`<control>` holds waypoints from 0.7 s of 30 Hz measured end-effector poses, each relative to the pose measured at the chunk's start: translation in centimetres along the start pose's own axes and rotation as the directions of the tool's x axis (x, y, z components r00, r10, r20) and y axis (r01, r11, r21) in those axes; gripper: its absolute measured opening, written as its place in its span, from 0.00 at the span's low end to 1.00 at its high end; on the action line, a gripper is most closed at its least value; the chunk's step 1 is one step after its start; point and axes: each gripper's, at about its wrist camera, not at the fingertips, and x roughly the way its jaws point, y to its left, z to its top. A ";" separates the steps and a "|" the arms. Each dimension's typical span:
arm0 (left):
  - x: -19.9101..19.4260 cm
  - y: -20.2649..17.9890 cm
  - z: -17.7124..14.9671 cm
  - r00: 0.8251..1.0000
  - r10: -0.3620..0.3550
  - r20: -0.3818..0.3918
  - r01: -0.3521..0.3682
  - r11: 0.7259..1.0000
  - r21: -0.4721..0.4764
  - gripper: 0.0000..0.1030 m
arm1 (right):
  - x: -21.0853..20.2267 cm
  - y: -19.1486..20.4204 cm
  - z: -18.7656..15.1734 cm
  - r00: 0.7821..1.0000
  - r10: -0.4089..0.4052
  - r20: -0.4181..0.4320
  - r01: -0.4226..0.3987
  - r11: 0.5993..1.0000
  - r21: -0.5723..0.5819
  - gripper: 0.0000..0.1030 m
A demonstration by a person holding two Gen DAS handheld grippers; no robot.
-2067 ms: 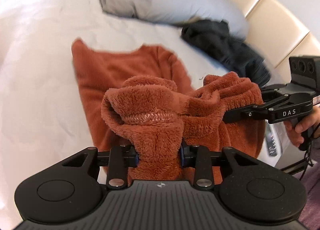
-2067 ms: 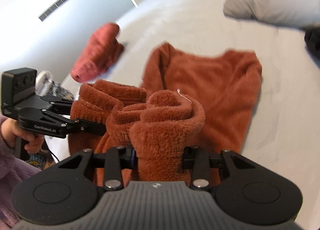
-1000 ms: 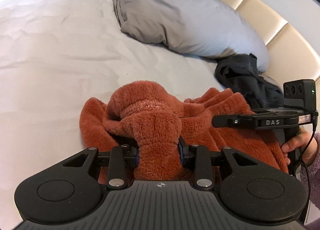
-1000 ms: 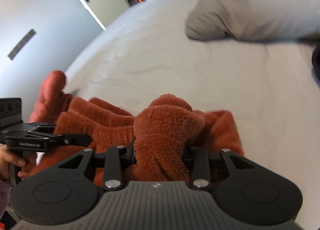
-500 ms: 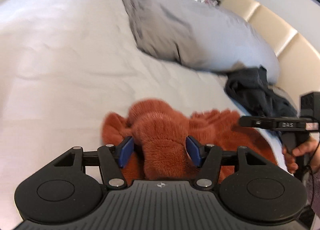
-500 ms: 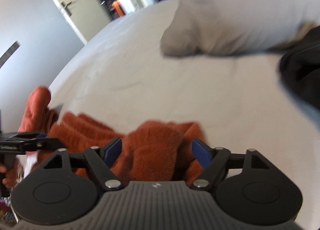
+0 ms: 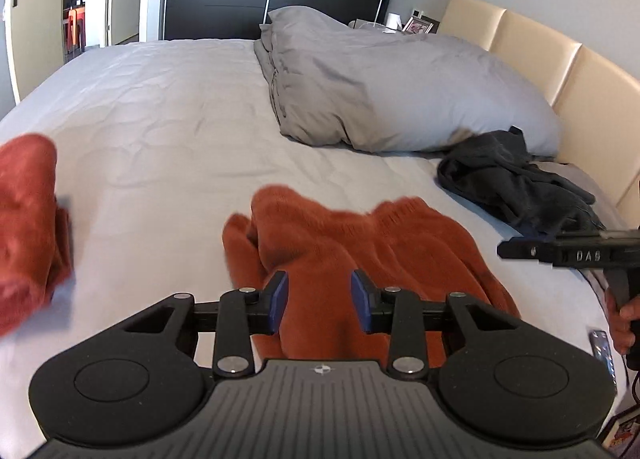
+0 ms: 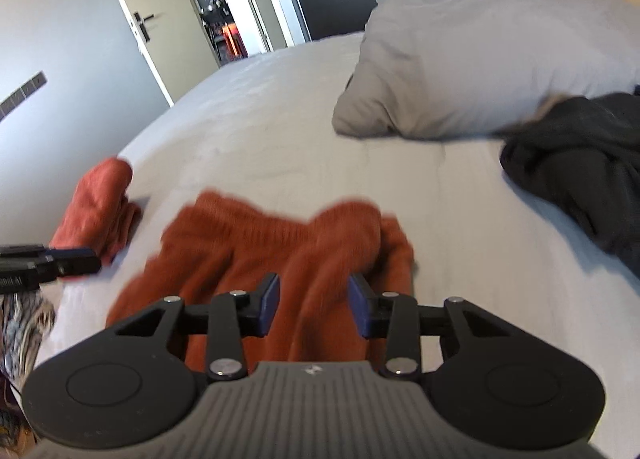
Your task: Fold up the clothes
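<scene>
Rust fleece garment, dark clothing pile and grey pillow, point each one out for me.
rust fleece garment (image 7: 360, 243): left wrist view, middle of its folded top.
dark clothing pile (image 7: 516, 183): left wrist view, centre of the heap.
grey pillow (image 8: 480, 59): right wrist view, its broad face.

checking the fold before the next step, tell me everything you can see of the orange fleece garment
The orange garment looks like thick, fuzzy fleece in a rust tone. It lies folded over itself on the bed sheet, with rounded, bunched edges at its far end. It is slightly blurred. Neither gripper holds it: it shows beyond the blue pads, whose jaws are closing on nothing. A second rust piece lies apart to its left.
</scene>
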 end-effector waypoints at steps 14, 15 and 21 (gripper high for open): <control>1.1 -0.1 -8.0 0.997 -0.028 -0.074 0.035 0.996 0.084 0.57 | -0.8 -0.1 -10.9 1.000 -0.024 0.015 0.024 0.999 0.035 0.69; 1.5 -0.2 -8.2 0.996 -0.031 -0.080 0.037 0.996 0.082 0.57 | -0.4 -0.3 -11.0 1.000 -0.024 0.015 0.024 0.999 0.041 0.66; 4.0 0.1 -8.5 0.990 -0.057 -0.127 0.056 0.998 -0.016 0.36 | 0.9 -0.1 -10.8 0.999 0.030 -0.026 -0.029 0.998 0.048 0.29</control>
